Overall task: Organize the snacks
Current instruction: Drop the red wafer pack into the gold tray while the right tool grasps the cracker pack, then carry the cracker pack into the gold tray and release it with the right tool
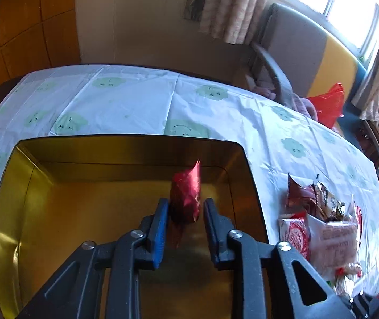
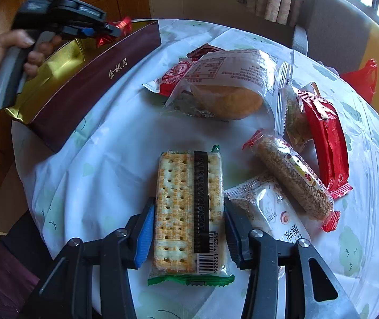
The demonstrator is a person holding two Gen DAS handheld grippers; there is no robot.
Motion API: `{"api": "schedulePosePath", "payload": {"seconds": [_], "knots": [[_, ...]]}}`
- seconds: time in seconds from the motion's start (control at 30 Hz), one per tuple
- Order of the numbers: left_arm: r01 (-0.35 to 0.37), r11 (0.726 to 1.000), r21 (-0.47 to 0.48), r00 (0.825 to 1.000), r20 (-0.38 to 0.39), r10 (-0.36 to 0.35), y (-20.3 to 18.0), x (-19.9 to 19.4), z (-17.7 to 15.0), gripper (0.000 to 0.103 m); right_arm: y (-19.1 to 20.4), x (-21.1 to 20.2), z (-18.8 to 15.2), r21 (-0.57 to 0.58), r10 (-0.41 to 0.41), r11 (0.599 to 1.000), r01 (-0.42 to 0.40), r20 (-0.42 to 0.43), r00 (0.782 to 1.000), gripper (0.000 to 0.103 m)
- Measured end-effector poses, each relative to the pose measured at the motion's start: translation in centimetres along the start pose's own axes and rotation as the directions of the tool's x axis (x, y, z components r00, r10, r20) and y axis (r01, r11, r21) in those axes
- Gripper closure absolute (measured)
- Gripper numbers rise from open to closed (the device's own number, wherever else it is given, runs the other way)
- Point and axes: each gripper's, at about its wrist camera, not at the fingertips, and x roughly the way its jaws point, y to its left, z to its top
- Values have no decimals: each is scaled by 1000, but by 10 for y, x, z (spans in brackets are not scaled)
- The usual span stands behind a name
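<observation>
**A:** Where is the left gripper, and what is in it?

**B:** It hangs over a gold-lined box on the table. A small red foil candy sits between its jaws, which stand slightly apart. A gap shows on the right side, so I cannot tell whether the pads grip it. In the right wrist view a hand holds this gripper above the box, whose outer wall is dark maroon.

**A:** And the right gripper?

**B:** It points down at a cracker packet with green ends, lying flat on the table's white cloth. The jaws sit on either side of the packet, right at its long edges.

**A:** What else lies nearby?

**B:** To the right, a sesame bar, a red wrapper and a white packet. Farther back, a wrapped round cake.
</observation>
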Motion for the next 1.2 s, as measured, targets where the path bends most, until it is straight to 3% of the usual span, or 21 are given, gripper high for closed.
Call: {"api": "schedulePosePath", "payload": {"seconds": [0.2,0.37,0.6,0.83,1.2], "knots": [[-23,1000,11,999,40,23,-2,-24,-27,71,-1,0,-2,12,0,1000,0,14,1000,55],[-94,995,-13,993,67,95,2,-53,-62,71,1,-1,-3,27,-16,1000,15,22,1000,55],[-205,978,-37,968,140,208,8,-91,-100,71,4,-3,1,66,-21,998,20,17,1000,56],[-234,971,-44,953,188,238,10,-117,-123,71,18,-11,18,117,92,989,-95,31,995,56],[-241,967,-80,948,196,252,23,-128,-134,71,59,-17,84,178,273,943,-281,66,960,56]]}}
